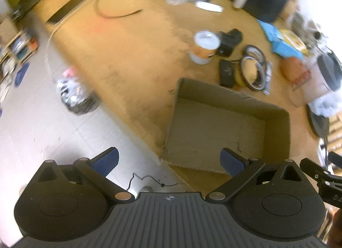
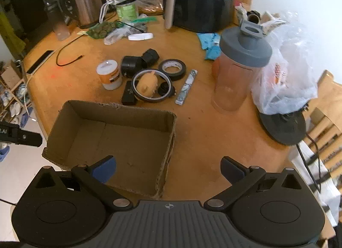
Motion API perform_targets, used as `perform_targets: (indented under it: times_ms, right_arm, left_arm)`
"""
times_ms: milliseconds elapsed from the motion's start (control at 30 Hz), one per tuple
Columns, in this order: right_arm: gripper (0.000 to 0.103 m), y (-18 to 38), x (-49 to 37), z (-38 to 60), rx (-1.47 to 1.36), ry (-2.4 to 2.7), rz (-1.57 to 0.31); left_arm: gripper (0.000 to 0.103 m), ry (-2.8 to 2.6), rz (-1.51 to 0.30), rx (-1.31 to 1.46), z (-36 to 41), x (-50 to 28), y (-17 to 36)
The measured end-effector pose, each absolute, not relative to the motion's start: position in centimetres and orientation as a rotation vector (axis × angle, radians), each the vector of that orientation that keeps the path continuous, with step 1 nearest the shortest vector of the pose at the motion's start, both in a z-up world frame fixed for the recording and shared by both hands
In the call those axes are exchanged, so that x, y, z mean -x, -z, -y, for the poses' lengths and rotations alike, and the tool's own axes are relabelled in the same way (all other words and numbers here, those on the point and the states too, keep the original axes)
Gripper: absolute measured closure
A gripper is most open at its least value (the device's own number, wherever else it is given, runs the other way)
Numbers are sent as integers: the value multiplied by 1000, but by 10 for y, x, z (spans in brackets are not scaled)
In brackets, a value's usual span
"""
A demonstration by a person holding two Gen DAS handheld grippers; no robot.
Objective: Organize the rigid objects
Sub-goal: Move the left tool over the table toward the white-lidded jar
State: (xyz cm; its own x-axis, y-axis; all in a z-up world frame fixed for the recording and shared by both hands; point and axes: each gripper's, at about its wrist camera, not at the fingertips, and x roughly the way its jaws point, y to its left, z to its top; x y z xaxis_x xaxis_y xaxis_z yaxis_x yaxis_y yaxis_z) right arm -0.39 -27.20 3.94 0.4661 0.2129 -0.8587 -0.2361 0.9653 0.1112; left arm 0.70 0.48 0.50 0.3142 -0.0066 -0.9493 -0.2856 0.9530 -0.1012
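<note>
On the table's left edge sits the box (image 2: 111,141), with nothing in it, its near corner jutting past the rim. Beyond it cluster the jar (image 2: 109,75), black blocks (image 2: 128,94), tape rolls (image 2: 172,69) and a sachet (image 2: 186,86), none yet packed. Left gripper (image 1: 168,161) and right gripper (image 2: 168,168) both hang released, holding nothing. A careless nudge could tip the overhanging box floorward. Only the right view shows the shaker (image 2: 237,66) and bag (image 2: 284,70) sharply; the left is blurred but shows floor clutter (image 1: 73,95).
</note>
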Motion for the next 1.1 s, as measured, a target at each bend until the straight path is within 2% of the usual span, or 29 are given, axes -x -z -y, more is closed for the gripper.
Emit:
perform_targets:
  times_ms: [433, 633, 1100]
  right_arm:
    - [0, -25, -25, 280, 8, -320, -1053]
    - [0, -24, -44, 276, 78, -243, -1026]
    - [0, -27, -86, 263, 46, -156, -967]
  left_arm:
    - [0, -177, -1199, 296, 11, 3, -1]
    - [0, -83, -1177, 229, 18, -22, 0]
    - [0, 152, -1086, 73, 27, -84, -2]
